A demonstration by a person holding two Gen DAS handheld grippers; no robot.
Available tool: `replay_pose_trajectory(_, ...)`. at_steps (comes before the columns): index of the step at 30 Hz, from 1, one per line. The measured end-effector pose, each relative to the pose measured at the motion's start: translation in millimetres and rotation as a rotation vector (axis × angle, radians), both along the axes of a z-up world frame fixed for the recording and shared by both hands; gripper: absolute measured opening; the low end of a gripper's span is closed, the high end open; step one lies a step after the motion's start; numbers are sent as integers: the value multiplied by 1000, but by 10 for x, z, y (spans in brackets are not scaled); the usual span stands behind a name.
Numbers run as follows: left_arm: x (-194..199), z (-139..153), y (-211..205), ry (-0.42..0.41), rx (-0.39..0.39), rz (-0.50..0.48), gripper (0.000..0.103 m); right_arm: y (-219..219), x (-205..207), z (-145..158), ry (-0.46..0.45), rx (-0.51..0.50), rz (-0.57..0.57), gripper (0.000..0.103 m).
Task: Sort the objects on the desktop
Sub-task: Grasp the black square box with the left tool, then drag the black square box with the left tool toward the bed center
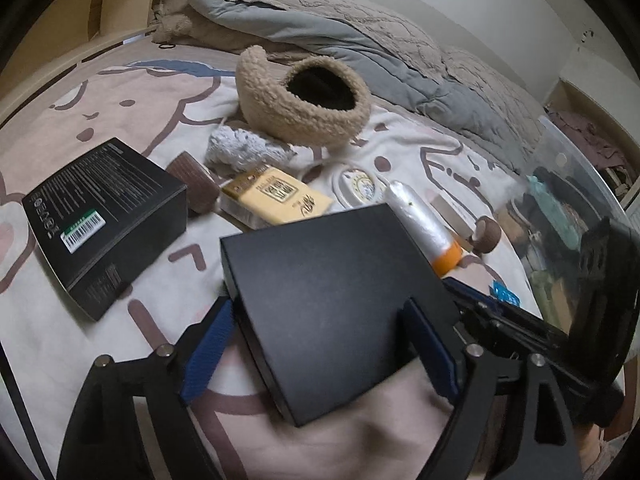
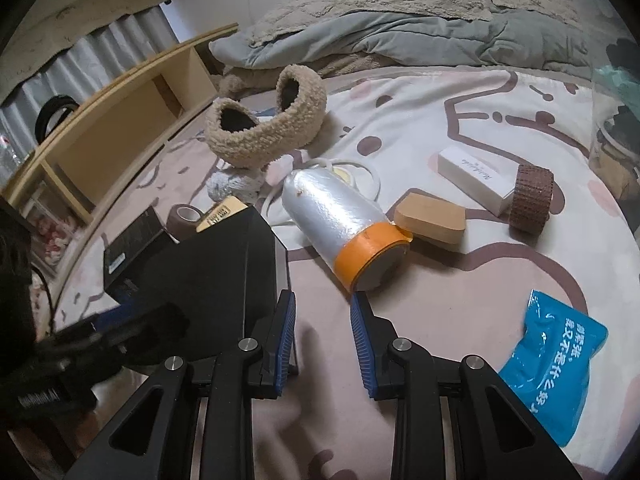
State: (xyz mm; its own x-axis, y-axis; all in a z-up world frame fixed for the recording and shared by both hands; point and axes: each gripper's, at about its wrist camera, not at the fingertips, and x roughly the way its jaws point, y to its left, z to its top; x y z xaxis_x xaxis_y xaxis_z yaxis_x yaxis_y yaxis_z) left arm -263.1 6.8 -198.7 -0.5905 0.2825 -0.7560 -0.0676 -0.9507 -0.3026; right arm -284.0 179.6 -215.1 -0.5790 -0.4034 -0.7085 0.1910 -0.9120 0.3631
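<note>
Left-wrist view showed the left gripper (image 1: 320, 344) spread wide around a plain black box (image 1: 332, 296) lying on the bedsheet (image 1: 120, 92), its pads apparently off the sides. The right gripper (image 2: 322, 340) hung part-open and empty near the foil roll (image 2: 340, 220). Most items remained scattered, so sorting looked barely begun; the clear bin (image 1: 580, 216) at the edge was blurred, its contents unreadable.

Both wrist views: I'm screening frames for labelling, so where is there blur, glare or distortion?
Left wrist: black box edges slightly smeared, fisheye bends the bed. Right wrist: glare on the silver roll, blurred dark shape at the lower left, black corners.
</note>
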Motion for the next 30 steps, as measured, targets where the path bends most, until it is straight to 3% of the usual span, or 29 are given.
replay_pose_trajectory(7,85,-77,0,-55,54,-14,92,-27,86,-17,-31,9,12,30)
replay_pose_trajectory(23,430,42,17,-46,-25,-15,93,-204,575,16,-63,49,48,30)
replay_pose_trajectory(30,708,40,0,-58,-9,-19,93,-194,833,6,-95,28,12,30)
